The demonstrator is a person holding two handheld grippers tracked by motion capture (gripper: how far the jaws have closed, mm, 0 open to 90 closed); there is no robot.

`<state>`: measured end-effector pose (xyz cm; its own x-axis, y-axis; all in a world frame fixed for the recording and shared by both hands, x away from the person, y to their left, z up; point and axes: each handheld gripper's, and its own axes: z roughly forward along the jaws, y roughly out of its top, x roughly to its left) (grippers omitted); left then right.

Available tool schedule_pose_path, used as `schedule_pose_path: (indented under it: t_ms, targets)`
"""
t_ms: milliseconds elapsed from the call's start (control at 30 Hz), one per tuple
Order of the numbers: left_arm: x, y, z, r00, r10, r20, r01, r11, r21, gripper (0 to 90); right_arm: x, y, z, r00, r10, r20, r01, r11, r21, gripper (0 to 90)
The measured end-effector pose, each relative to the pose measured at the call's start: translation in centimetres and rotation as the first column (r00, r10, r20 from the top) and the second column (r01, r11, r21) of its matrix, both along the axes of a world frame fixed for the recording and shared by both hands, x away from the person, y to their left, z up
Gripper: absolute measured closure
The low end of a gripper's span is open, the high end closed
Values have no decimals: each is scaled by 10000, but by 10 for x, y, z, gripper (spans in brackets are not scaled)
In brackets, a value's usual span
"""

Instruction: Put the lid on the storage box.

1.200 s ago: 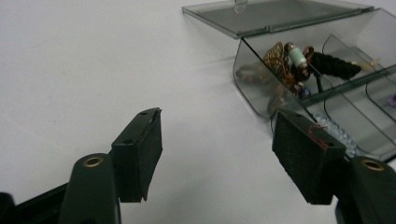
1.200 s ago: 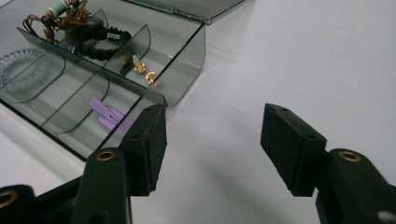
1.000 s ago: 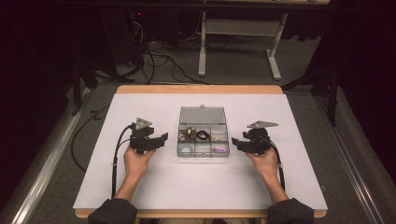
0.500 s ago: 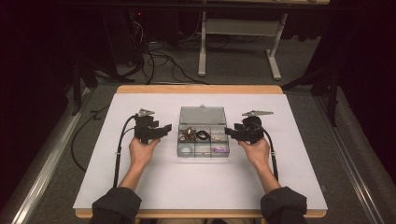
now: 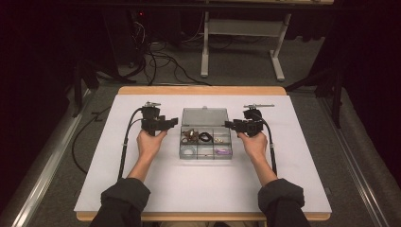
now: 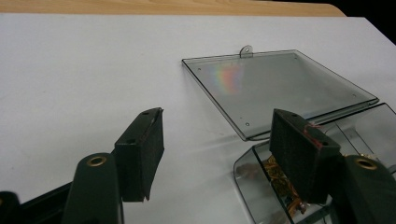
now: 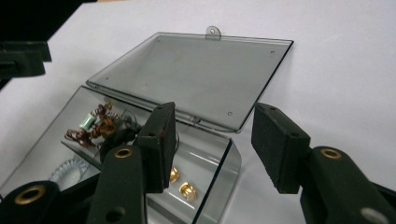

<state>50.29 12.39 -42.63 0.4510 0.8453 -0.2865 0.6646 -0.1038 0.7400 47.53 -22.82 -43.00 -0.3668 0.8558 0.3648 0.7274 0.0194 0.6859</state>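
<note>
You hold the left gripper (image 5: 173, 122) and right gripper (image 5: 229, 125) beside the open plastic box (image 5: 206, 139), jaws wide, empty, the right's just narrowing.

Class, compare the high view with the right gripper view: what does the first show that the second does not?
High view: both forearms, the floor cables, a table leg, the purple item. Right gripper view: two gold studs close up, with the right gripper's open jaws, which have just been closing, astride the box wall. Both: the clear box, its open lid, the copper tangle.

One clear compartment box (image 5: 206, 137), two grippers, two gold studs (image 7: 180, 182).
</note>
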Motion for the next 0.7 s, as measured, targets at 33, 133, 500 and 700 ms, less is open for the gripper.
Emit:
schedule_pose_path:
  t_ms: [33,133,500,700]
  targets:
    - [2,-1,0,10000,58,-31,-59,9999,-135,359,2,0,-1,9999,-50,-138,50,10000,1,514]
    - [8,-3,-4,9993,201,-325,-207,9996,-192,355,8,2,-1,9996,-134,-262,136,9999,60,517]
    - [23,-20,-18,9959,559,-717,-563,9984,-36,387,30,8,-9,9964,-269,-803,289,9993,231,517]
    - [27,-29,-26,9955,581,-748,-602,9978,-263,399,35,8,-15,9943,-344,-1012,369,9990,236,516]
